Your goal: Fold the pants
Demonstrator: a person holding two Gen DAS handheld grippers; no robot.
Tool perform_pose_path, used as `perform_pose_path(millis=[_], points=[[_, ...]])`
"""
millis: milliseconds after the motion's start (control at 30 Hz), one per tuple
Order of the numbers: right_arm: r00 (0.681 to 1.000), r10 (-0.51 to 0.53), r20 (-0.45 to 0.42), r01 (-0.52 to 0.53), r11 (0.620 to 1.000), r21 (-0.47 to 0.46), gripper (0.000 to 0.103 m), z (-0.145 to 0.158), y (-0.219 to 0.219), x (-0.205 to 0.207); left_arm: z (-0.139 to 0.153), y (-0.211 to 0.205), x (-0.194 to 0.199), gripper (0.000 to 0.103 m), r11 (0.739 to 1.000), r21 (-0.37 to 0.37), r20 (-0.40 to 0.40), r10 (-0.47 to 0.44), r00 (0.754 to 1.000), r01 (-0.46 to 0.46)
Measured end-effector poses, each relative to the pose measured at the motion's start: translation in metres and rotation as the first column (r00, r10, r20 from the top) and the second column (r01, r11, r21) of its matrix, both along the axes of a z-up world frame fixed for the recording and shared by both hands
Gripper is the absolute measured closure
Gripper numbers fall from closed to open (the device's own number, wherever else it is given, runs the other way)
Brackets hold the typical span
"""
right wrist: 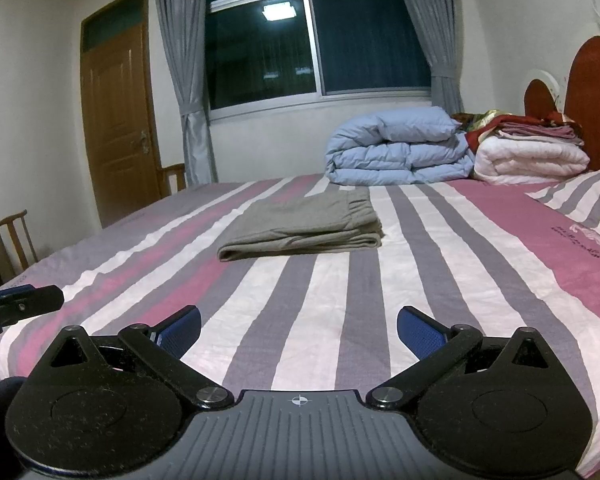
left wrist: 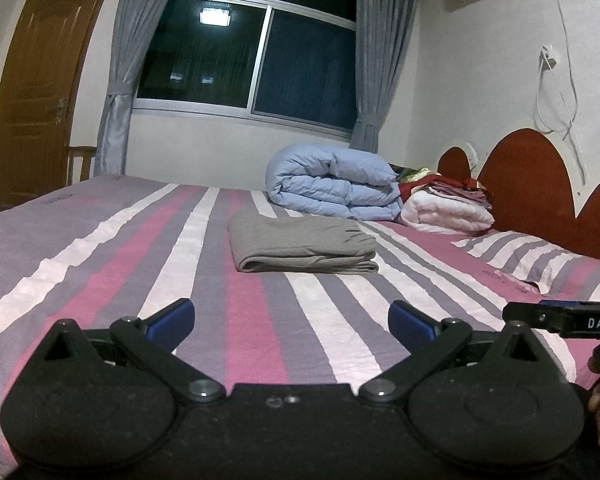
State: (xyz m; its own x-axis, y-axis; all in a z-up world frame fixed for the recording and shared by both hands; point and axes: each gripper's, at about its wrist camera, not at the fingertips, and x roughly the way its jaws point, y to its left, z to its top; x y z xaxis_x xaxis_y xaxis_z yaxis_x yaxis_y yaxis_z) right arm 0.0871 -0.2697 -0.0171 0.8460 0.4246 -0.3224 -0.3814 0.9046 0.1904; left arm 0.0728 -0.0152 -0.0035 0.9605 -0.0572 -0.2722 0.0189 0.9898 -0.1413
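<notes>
Left claw (left wrist: 291, 322): nearest the left wrist lens; blue-padded fingers (left wrist: 172, 318) spread wide, nothing between them, hovering low over the near part of the bed.
Right claw (right wrist: 299, 330): nearest the right wrist lens; blue pads (right wrist: 420, 332) likewise spread apart and empty, over the bed's near edge; its black body also enters the left wrist view at the right margin (left wrist: 564, 318).
Bed (left wrist: 100, 280): sheet striped in pink, grey-violet and white, stripes running away from the cameras; no containers in sight, the bed carries everything.
Pants (left wrist: 302, 245): grey, folded into a flat rectangular stack of several layers, lying mid-bed, well apart from both claws and ahead of them.
Pants, orientation: long axis runs across the stripes, left to right; rounded folded edge at the left and along the front, gathered elastic waistband at the right end (right wrist: 360, 200).
Pillow (left wrist: 540, 260): same stripe pattern, at the right, by the headboard.
Blue duvet (left wrist: 332, 186): folded in a thick bundle, beyond the pants, near the far edge of the bed.
White quilt (left wrist: 444, 210): folded, just right of the duvet, touching it, with folded red and mauve cloths stacked on top.
Headboard (left wrist: 528, 176): red, scalloped, at the right.
Window (left wrist: 256, 48): dark panes, grey curtains tied back either side.
Door (left wrist: 32, 92): brown wood, far left.
</notes>
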Motion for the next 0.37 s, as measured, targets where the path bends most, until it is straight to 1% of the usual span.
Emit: perform_pose_path(millis=[133,267,367], points=[[1.000,0.000,0.000,0.000,1.000,0.000,0.000,0.0002,0.0001,0.0000,0.0014,-0.0014,-0.0008,0.006,1.000,0.002,0.003,-0.003,1.000,0.003],[1.000,0.001,0.002,-0.001,1.000,0.000,0.000,0.0003,-0.0006,-0.0002,0.0025,-0.0015,-0.0045,0.011,1.000,0.011,0.048,-0.006,0.999,0.005],[1.000,0.006,0.002,-0.006,1.000,-0.001,0.000,-0.0020,-0.0041,0.0016,0.0025,-0.0030,-0.0026,0.010,1.000,0.022,0.042,-0.014,0.999,0.013]])
